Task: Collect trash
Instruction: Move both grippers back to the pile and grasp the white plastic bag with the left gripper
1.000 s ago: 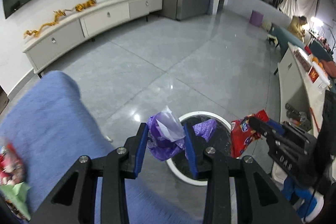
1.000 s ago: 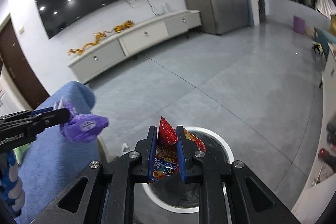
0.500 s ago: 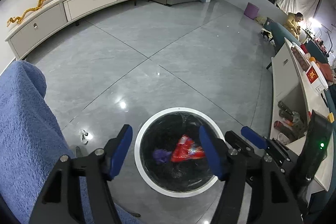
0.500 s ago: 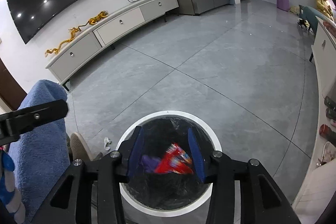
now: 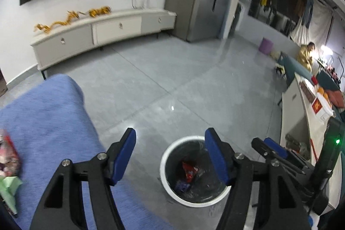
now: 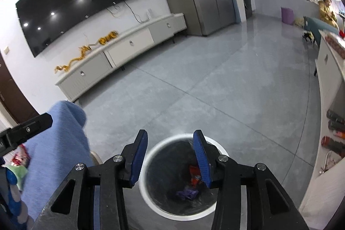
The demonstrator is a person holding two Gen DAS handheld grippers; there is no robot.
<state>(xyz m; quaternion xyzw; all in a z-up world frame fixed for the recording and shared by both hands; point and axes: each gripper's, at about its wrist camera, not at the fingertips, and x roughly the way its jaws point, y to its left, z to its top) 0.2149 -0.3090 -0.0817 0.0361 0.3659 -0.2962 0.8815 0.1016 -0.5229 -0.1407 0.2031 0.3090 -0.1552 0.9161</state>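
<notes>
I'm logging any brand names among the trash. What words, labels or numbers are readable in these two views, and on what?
None can be read.
Red wrapper in the trash bin: print blurred, unreadable.
Purple wrapper in the bin: no legible print.
Red-and-white box on the counter at right: a gold mark, too small to read.
Packets on the blue cloth: blurred.

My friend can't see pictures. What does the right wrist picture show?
The open right gripper hangs over a round white bin on a grey floor. A red wrapper and a purple wrapper lie inside. A blue sofa arm is beside it.
</notes>
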